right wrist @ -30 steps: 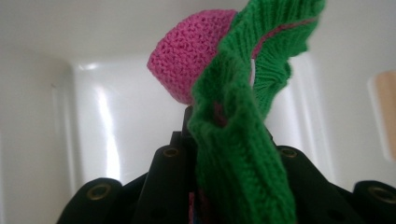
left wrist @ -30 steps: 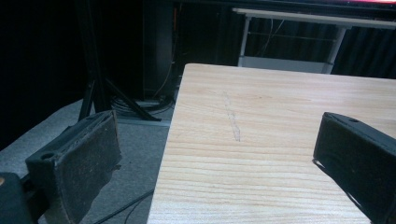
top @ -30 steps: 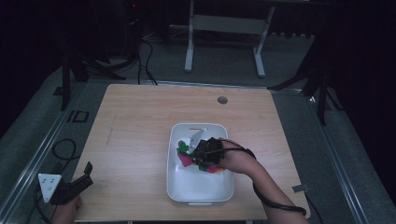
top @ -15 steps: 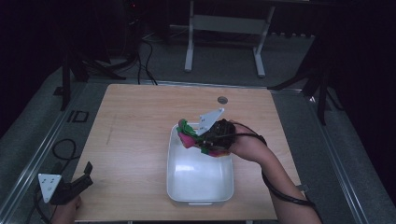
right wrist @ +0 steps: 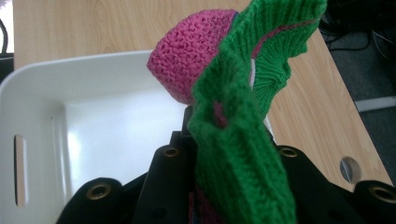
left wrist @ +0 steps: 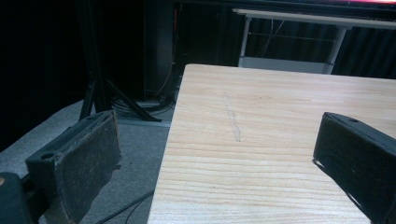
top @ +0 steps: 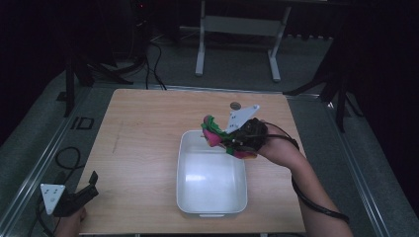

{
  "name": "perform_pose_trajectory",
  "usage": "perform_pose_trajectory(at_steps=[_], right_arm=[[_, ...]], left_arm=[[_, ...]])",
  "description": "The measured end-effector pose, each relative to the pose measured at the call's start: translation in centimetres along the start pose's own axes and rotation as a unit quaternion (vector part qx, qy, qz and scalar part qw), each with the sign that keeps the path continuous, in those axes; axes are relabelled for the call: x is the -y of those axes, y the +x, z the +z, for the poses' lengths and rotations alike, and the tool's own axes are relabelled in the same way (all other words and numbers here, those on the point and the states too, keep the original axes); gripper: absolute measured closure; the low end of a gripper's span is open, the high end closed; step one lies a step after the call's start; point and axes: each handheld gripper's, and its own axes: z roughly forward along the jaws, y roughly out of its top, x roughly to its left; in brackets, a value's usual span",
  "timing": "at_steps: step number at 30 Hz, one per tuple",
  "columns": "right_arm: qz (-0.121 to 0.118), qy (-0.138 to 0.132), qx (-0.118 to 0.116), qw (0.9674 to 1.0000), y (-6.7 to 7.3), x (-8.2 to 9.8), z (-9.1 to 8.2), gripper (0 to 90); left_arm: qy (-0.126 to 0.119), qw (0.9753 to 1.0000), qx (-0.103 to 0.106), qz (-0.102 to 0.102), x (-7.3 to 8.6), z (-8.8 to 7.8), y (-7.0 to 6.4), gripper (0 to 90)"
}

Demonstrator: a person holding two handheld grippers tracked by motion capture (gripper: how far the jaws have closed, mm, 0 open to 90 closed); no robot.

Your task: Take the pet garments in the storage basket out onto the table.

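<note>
Lifting: right gripper (top: 225, 138) clenched on knitted toy (top: 213, 131), raised from bin (top: 211, 210) below; left gripper (top: 84, 190) released, idle.

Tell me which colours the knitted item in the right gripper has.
The knitted item is green and magenta-pink, clearest in the right gripper view.

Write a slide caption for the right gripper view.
Right gripper shut on a green and pink knitted toy, held above the white bin on the wooden table.
</note>
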Motion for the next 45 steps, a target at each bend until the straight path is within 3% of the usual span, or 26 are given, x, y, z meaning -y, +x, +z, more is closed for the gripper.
perform_pose_trajectory(at_steps=[14,29,36,45], right_arm=[[0.039,0.008,0.039,0.9984,-1.9,3.9,-2.8,75.5],[0.097,0.016,0.077,0.9922,-3.9,9.4,-5.9,75.4],[0.115,0.025,0.088,0.9891,-4.6,11.2,-5.2,75.3],[0.140,0.033,0.078,0.9865,-5.1,13.7,-1.6,75.1]], left_arm=[[0.000,1.0000,0.000,0.000,0.0,0.0,0.0,1.2],[0.001,1.0000,-0.002,0.001,0.0,0.0,0.0,1.2],[0.001,1.0000,-0.003,0.001,0.0,0.0,-0.1,1.2],[0.002,1.0000,-0.003,0.001,0.0,0.0,-0.1,1.2]])
